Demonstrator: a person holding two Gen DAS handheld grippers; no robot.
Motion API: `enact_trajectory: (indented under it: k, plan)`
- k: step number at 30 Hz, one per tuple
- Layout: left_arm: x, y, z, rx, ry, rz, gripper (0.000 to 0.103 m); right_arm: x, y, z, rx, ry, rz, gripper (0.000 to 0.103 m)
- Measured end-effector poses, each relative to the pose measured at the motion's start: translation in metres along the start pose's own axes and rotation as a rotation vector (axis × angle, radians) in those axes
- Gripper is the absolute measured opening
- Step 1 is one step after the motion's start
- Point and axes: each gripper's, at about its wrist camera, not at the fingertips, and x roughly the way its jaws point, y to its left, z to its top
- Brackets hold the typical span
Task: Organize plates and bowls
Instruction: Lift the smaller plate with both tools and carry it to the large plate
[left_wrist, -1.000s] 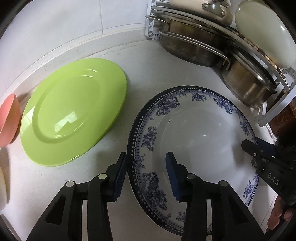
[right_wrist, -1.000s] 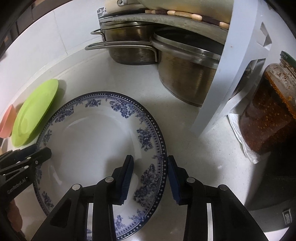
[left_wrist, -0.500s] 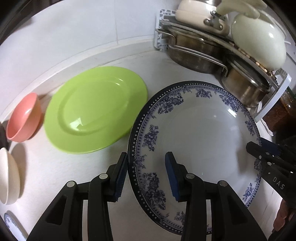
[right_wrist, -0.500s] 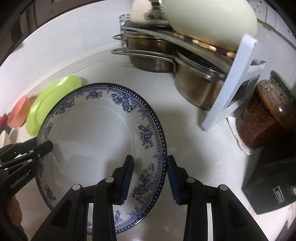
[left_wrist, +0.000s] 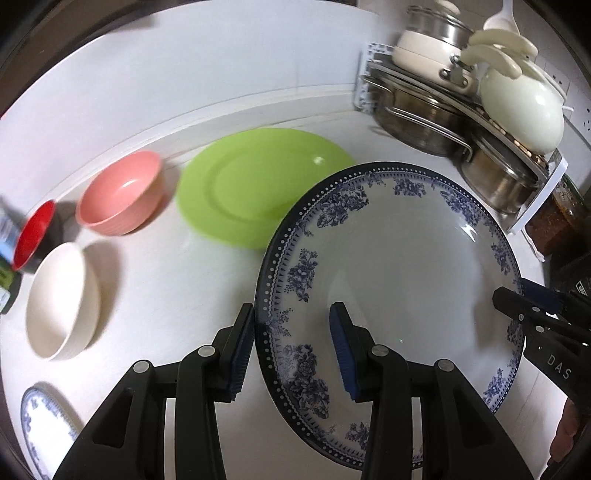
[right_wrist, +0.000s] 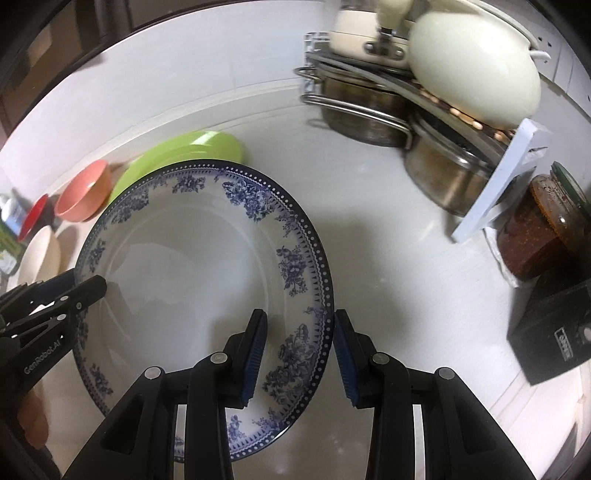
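While the big blue-and-white plate (left_wrist: 406, 266) hangs lifted above the worktop (left_wrist: 159, 280) in the left wrist view, the left gripper (left_wrist: 291, 347) straddles its left rim, one pad outside and one over the floral border. The gap looks wider than the rim, so I honestly can't tell if it's clamping or just cradling. The right gripper (left_wrist: 524, 299) pokes in at the far rim, and "DAS" is readable on its body. Beyond the plate's far-left edge sits the green plate (left_wrist: 240, 192), then a pink bowl (left_wrist: 118, 192), a white bowl (left_wrist: 59, 299) and a red bowl (left_wrist: 31, 236); a small blue-patterned dish (left_wrist: 44, 424) peeks in bottom left.

Over in the right wrist view, the right gripper (right_wrist: 299, 354) straddles the opposite rim the same way, pads apart, grip not certain either. The left one's body reads "GenRobot.AI". A dark jar (right_wrist: 539, 229) and a pot rack (right_wrist: 491, 192) sit to the right.

My take: it's headed for the green plate, so keep both sides level, go slow, centre it, and lower flat before letting go, otherwise it'll tip or clack.
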Motion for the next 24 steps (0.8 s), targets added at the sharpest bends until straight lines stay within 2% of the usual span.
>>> enact_trajectory:
  k: [24]
  plan:
    - [-0.100, 0.141, -0.064, -0.128, -0.069, 0.133, 0.041, -0.057, 0.146, -0.042, -0.144, -0.015, 0.122, 0.038]
